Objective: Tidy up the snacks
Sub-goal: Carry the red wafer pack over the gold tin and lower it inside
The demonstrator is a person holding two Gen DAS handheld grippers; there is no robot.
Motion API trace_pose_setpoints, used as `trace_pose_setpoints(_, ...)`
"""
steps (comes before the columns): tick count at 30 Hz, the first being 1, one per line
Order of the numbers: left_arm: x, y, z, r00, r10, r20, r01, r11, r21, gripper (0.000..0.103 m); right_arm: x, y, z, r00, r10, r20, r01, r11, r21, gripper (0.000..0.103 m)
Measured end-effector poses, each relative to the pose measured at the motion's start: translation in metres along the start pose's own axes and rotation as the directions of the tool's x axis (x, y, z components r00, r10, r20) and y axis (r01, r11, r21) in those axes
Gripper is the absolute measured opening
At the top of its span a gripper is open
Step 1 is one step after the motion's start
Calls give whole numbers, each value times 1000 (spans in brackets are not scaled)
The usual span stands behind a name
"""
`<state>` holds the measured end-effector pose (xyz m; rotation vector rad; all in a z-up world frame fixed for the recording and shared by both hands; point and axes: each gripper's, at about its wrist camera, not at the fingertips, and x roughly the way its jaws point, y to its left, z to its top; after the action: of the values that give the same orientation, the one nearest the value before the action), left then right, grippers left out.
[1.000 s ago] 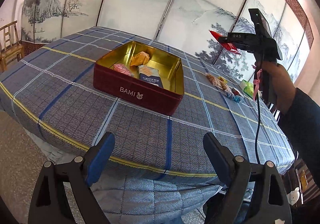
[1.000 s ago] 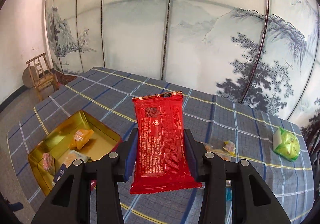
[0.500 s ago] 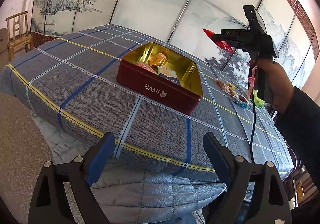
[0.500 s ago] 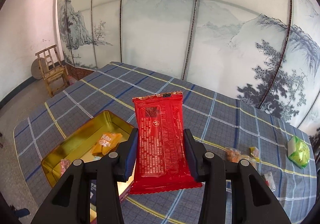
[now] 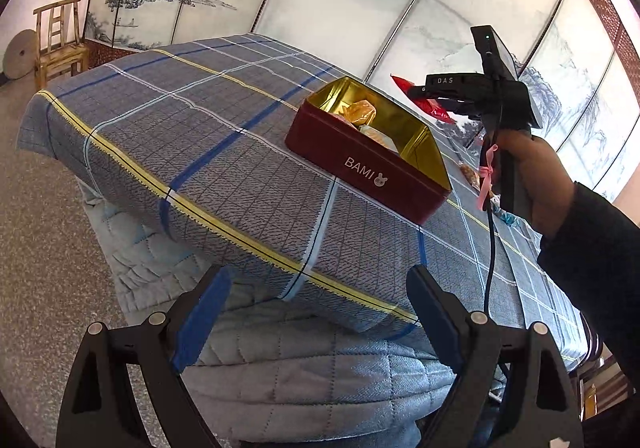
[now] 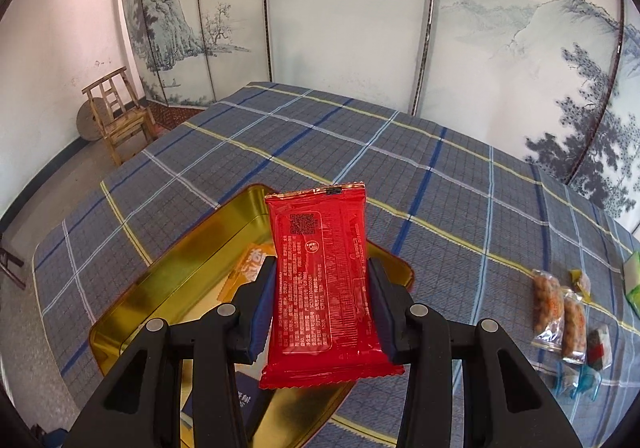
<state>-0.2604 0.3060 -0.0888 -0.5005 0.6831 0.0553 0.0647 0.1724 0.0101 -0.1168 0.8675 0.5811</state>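
Note:
My right gripper (image 6: 322, 304) is shut on a red snack packet (image 6: 320, 280), held upright by its long sides above the open gold-lined tin (image 6: 192, 280). In the left wrist view the same tin (image 5: 360, 164), dark red outside with "BAMI" on its wall, sits on the checked tablecloth (image 5: 224, 152). It holds an orange-wrapped snack (image 5: 360, 112) and other packets. The right gripper (image 5: 416, 90) hangs over the tin's far right corner with the red packet (image 5: 430, 106) in it. My left gripper (image 5: 316, 312) stands open and empty before the table's near edge.
Several small loose snacks (image 6: 560, 312) lie on the cloth to the right of the tin, with a green packet (image 6: 634, 284) at the edge of view. A wooden chair (image 6: 120, 116) stands by the far wall. A quilted cover (image 5: 304, 364) hangs below the table edge.
The right gripper has carried the red packet left and down, now over the tin. The left gripper has drifted back and lower, so the tin sits farther right in its view.

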Motion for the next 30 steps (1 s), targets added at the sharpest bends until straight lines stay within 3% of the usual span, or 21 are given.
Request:
trace_pose_setpoints(16,12,8,-1,1000,-2,-24,2,1000,-6,87,47,7,-13,995,-21,-97,21,1000,1,45)
trace_pose_setpoints(30,13,3,2,999,10,-36,-10,1000,15,87,65,8,-17,991,-4,-133,5,1000,9,45)
